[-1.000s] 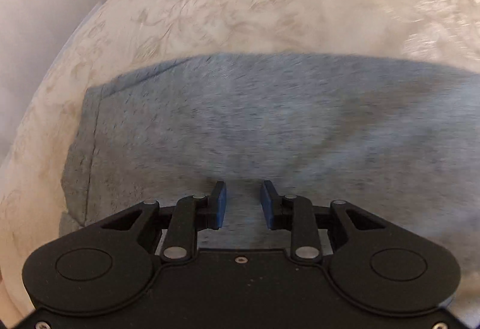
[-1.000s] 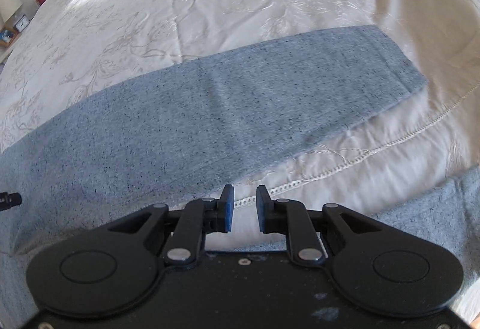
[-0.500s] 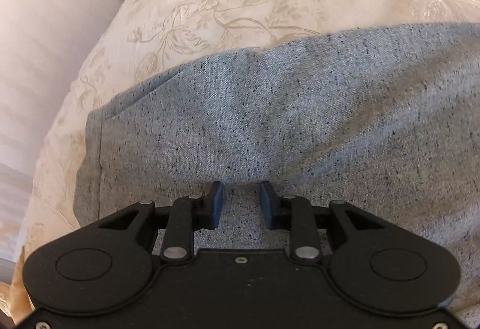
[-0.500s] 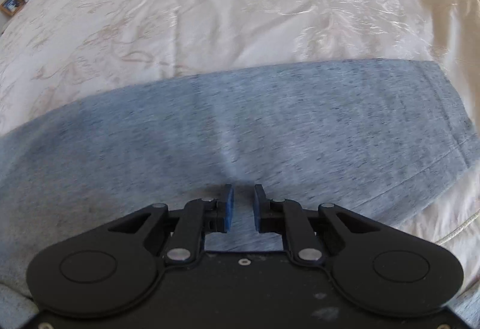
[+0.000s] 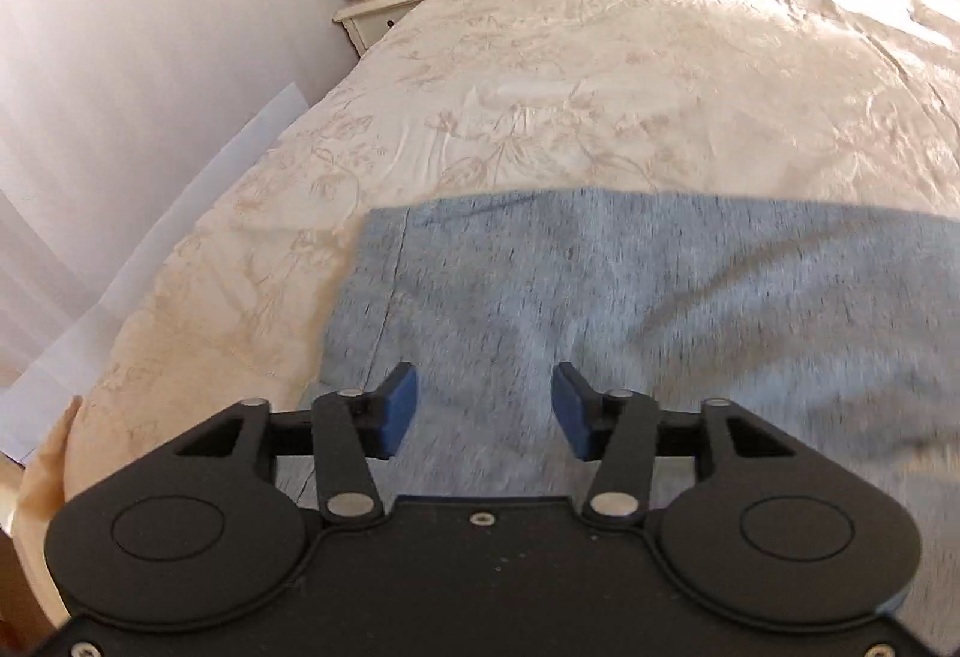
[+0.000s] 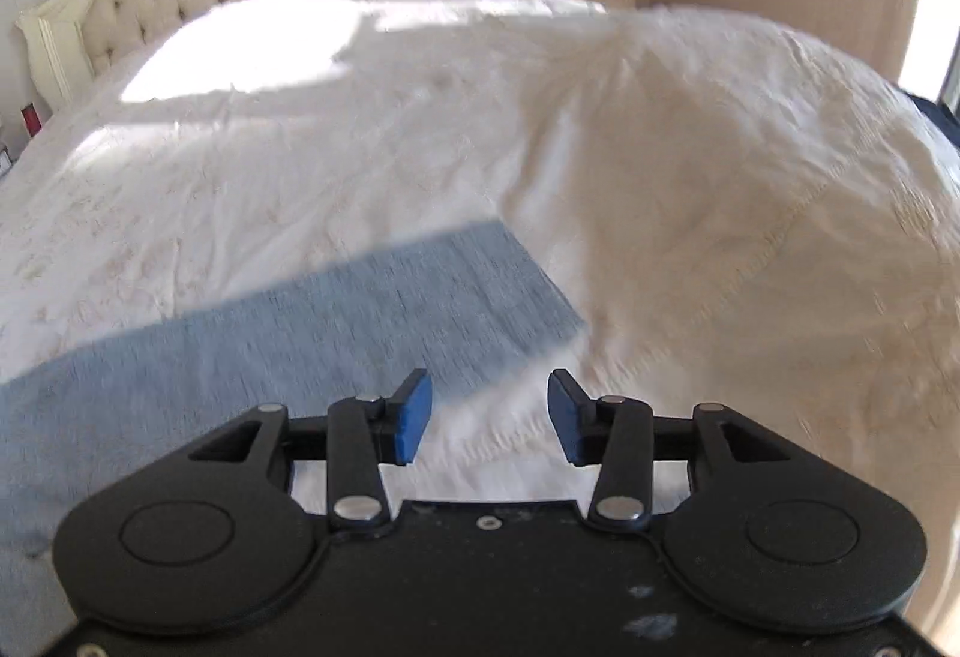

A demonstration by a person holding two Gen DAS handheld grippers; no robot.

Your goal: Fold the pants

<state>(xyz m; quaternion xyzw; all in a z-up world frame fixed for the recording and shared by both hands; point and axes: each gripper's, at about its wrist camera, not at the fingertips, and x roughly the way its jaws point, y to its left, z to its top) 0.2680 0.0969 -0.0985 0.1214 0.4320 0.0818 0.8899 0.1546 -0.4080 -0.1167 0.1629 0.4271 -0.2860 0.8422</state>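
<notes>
Pants (image 5: 660, 297): grey, flat on the bed (image 5: 600, 87), long axis across mid-frame.
Left tongs (image 5: 484, 411): I see them opening, empty, over cloth.
Right tongs (image 6: 489, 417): opening, empty; leg end (image 6: 480, 291) lies upper left.

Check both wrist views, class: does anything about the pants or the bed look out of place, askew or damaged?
Nothing stands out. The grey pants lie flat on the cream bedspread with mild creases only; motion blur hides fine detail. Both grippers, left and right, are opening with nothing between their fingers.
</notes>
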